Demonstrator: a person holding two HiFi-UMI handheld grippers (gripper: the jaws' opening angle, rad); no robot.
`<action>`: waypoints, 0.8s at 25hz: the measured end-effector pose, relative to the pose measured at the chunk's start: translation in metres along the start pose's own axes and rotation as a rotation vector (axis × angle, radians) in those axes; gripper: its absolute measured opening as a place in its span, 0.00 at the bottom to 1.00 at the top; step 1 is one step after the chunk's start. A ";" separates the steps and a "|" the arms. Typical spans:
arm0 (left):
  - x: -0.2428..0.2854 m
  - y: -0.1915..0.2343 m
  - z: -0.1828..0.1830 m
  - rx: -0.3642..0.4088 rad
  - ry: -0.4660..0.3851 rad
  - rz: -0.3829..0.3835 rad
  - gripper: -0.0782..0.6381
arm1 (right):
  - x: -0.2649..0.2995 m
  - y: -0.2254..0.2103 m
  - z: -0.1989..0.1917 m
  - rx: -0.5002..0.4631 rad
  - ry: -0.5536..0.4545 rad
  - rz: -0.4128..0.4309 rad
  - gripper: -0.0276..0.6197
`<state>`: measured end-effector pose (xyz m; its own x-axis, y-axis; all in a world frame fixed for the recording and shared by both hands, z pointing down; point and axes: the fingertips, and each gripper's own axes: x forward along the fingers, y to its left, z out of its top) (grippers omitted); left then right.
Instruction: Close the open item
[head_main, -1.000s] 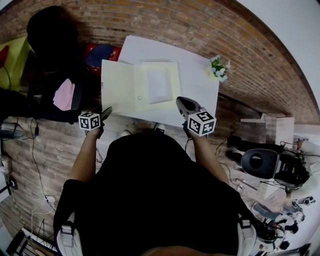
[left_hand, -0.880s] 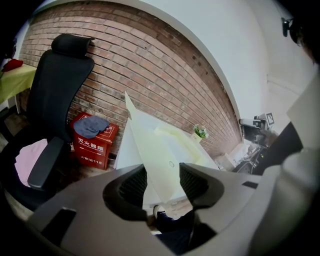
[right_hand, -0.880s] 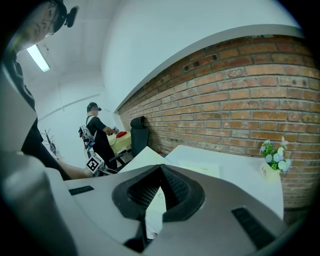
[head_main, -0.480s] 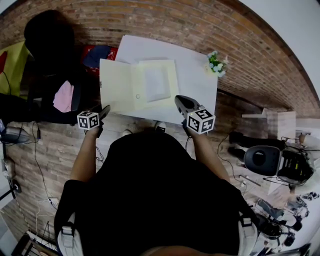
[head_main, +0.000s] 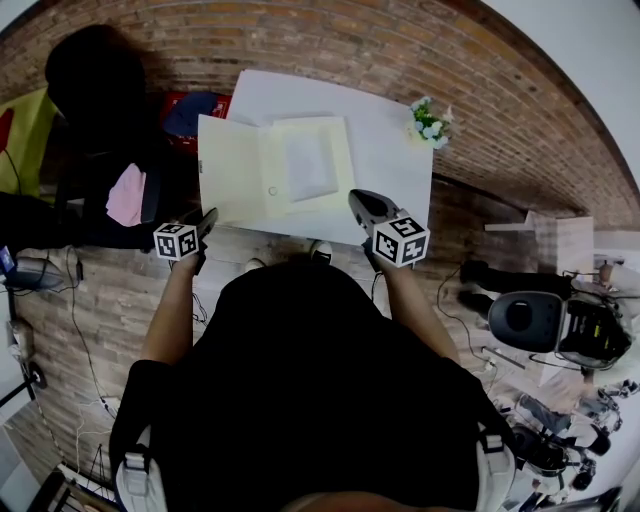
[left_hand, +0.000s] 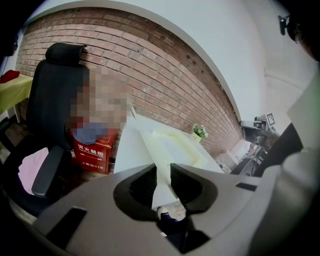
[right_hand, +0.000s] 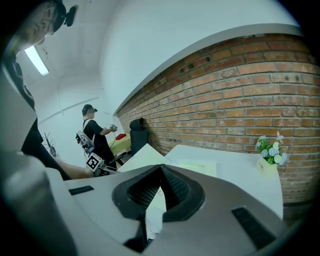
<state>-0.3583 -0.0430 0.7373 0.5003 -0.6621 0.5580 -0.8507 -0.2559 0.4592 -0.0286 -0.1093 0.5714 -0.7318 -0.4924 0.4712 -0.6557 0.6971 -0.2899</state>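
1. From the head view alone the whole folder shows. It lies open on the white table, with its left flap overhanging the table's left edge and a white sheet on its right half.
2. That view also places both tools. The left gripper sits at the flap's near corner. The right gripper sits at the folder's near right corner, by the table's near edge. From above, neither pair of jaws can be read.
3. The left gripper view settles its own jaws. The left gripper has just been closing and stands narrow, with the folder's near corner in the gap. The pads do not visibly press on it.
4. In the right gripper view, the tips of the right gripper meet with nothing clamped. Pale folder shows through the slit below the tips.
5. Only the left gripper view shows the front of the red box, which stands beside the black chair. It also shows the pink cloth lying on that chair. From the head, the box, chair and cloth are small patches left of the table.
6. Only the right gripper view shows a person standing far off, past the chair.
7. The flowers stand at the table's far right corner. They appear in both gripper views too, against the brick wall.
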 end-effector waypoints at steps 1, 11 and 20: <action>-0.001 -0.001 0.001 0.002 -0.001 0.000 0.23 | -0.001 0.000 -0.001 0.001 0.000 -0.001 0.07; 0.000 -0.006 0.004 0.013 -0.008 0.014 0.21 | -0.012 -0.005 -0.007 0.013 -0.008 -0.010 0.07; -0.003 -0.013 0.008 0.031 -0.004 0.026 0.20 | -0.023 -0.007 -0.014 0.027 -0.015 -0.013 0.07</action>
<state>-0.3496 -0.0431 0.7242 0.4771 -0.6715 0.5669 -0.8682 -0.2601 0.4225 -0.0048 -0.0956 0.5743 -0.7256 -0.5098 0.4623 -0.6701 0.6763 -0.3059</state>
